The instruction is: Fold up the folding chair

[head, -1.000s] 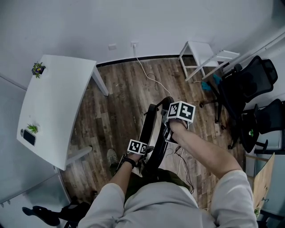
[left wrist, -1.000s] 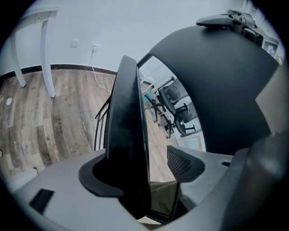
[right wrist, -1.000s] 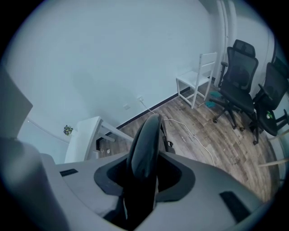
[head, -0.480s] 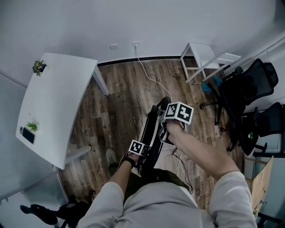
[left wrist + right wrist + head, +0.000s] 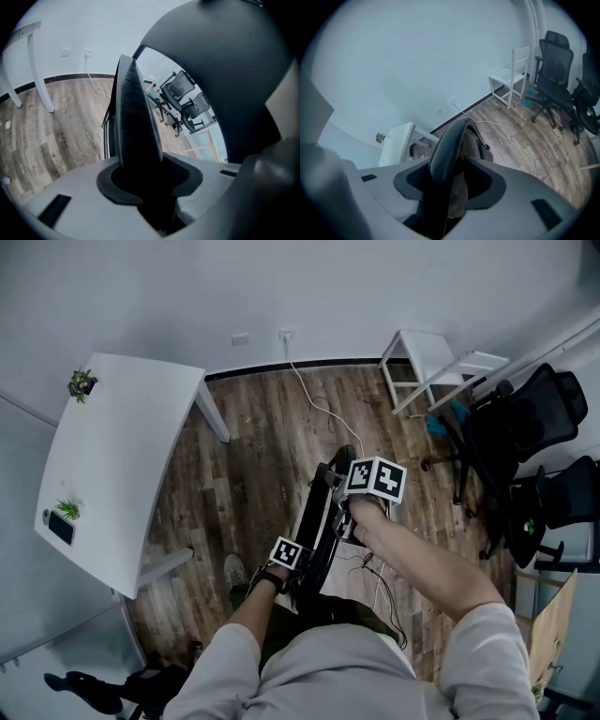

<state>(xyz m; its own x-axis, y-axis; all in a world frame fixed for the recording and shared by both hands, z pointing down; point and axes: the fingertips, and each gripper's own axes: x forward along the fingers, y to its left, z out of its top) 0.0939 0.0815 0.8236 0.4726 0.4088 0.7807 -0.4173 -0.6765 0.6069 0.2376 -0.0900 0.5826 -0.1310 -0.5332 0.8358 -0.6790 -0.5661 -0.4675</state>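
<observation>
The black folding chair (image 5: 322,512) stands almost flat and upright on the wood floor, between my two grippers. My left gripper (image 5: 302,566) is low on its near edge. In the left gripper view a black chair panel (image 5: 136,117) fills the gap of my left gripper (image 5: 150,185), whose jaws have just been closing onto it. My right gripper (image 5: 343,519) is at the chair's upper part. In the right gripper view the curved black backrest edge (image 5: 451,138) runs between the jaws of my right gripper (image 5: 449,185), which have just been opening, with a gap showing beside it.
A white table (image 5: 122,456) stands to the left, a white chair (image 5: 427,357) at the back right, and black office chairs (image 5: 525,418) along the right. A white cable (image 5: 314,401) trails over the floor behind the folding chair. The person's shoe (image 5: 234,573) is near its base.
The chair has come slightly flatter and its top has shifted a little left. The right gripper slid slightly down-left along it. The left gripper stayed almost still.
</observation>
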